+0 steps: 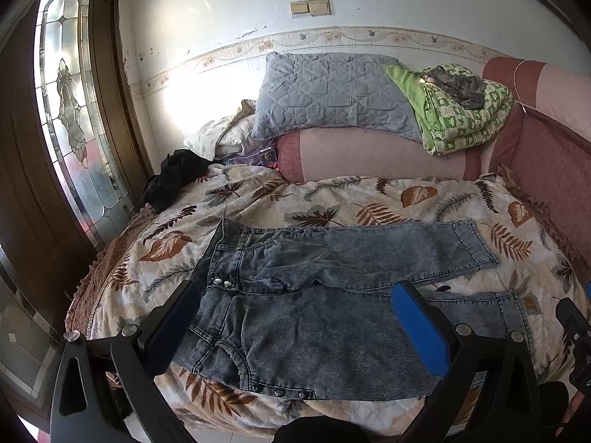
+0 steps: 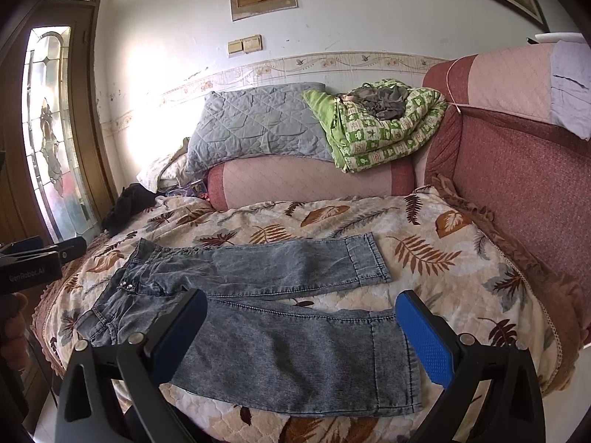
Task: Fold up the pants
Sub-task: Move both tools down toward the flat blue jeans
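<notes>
Evidently soft, limp denim, the jeans (image 2: 258, 317) want pinching at waistband (image 1: 218, 258) and hem (image 2: 391, 365) by both gaping, empty grippers, left gripper (image 1: 295, 326) and right gripper (image 2: 301, 334).

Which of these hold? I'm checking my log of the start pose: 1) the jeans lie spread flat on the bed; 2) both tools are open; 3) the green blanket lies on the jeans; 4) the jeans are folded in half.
1) True: the jeans lie flat on the leaf-print bedspread, legs apart.
2) True: the left tool and right tool are open, holding nothing.
3) False: the green blanket sits on the pink bolster by the wall.
4) False: they are fully unfolded.
</notes>
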